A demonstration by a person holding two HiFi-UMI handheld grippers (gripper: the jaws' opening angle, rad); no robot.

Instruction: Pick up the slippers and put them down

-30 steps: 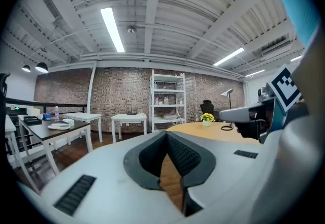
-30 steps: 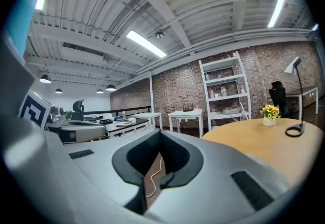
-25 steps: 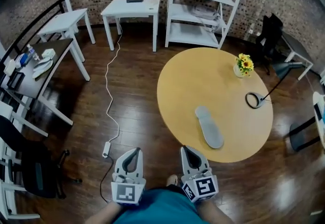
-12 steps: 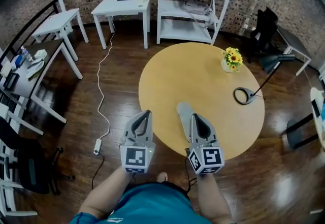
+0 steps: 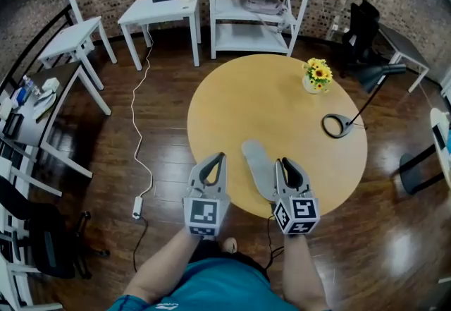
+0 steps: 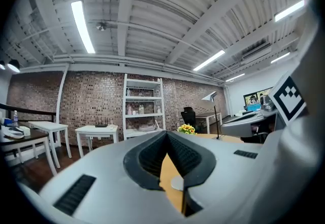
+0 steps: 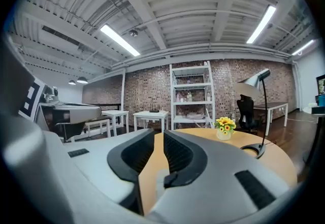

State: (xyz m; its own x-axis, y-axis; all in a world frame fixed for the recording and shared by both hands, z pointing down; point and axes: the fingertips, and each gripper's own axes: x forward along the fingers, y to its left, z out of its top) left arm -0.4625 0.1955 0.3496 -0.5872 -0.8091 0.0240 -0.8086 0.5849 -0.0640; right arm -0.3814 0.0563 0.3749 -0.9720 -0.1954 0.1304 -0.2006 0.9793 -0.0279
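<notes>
Now the slipper (image 5: pixel 258 170) lies near the edge of the table (image 5: pixel 282 105), between the closed left gripper (image 5: pixel 219 157) and the right gripper (image 5: pixel 283 160), its empty jaws opening.

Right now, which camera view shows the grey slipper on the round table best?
The head view: it shows the grey slipper nearly whole from above, near the close edge of the round table. The left gripper view shows only a small pale piece, low in the picture; the right gripper view, only a blurred pale patch.
</notes>
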